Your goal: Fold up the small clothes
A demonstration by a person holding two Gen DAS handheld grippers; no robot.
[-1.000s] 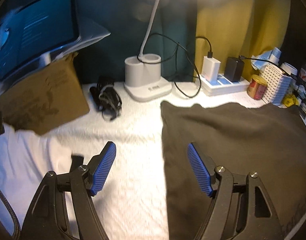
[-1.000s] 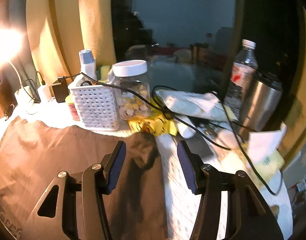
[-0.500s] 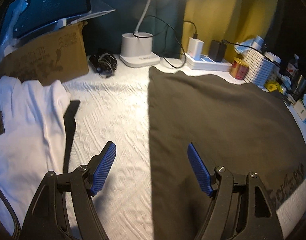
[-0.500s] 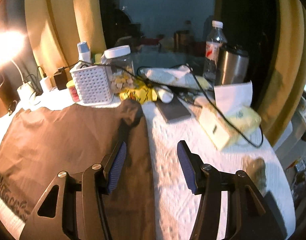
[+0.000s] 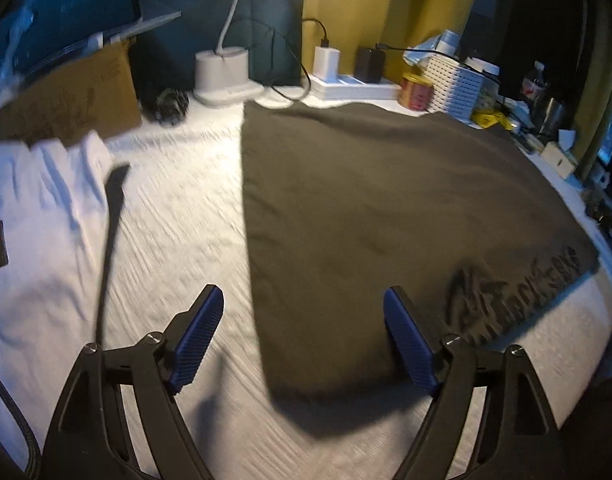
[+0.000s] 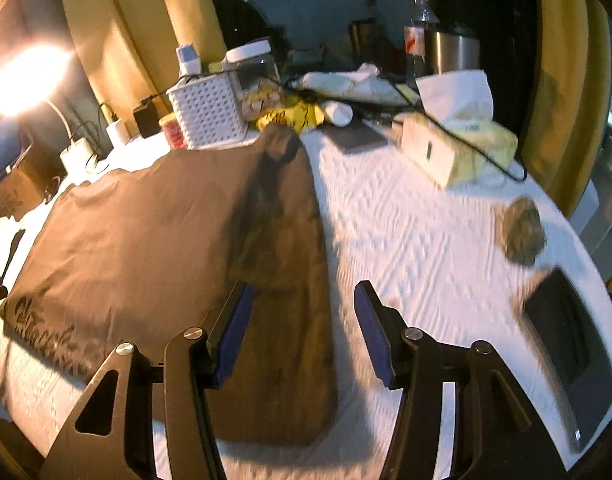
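So I've pulled both grippers back from the far end of the desk toward the near edge of the dark brown T-shirt point(image 5: 386, 208), and that's the big change: a second ago the right camera was staring at the white basket point(image 6: 208, 118) and the jar, now I see the whole shirt spread flat on the white cover point(image 5: 178, 240). The left gripper point(image 5: 304, 338) hovers over the shirt's left near corner, its jaws opening wider with nothing between them. The right gripper point(image 6: 300, 334) sits wide apart and empty over the shirt's right side, where one long flap point(image 6: 282, 280) already lies folded in. A white garment point(image 5: 38, 248) lies left of the shirt. My read: I'm lined up to grab the near hem next, though nothing's pinched yet.
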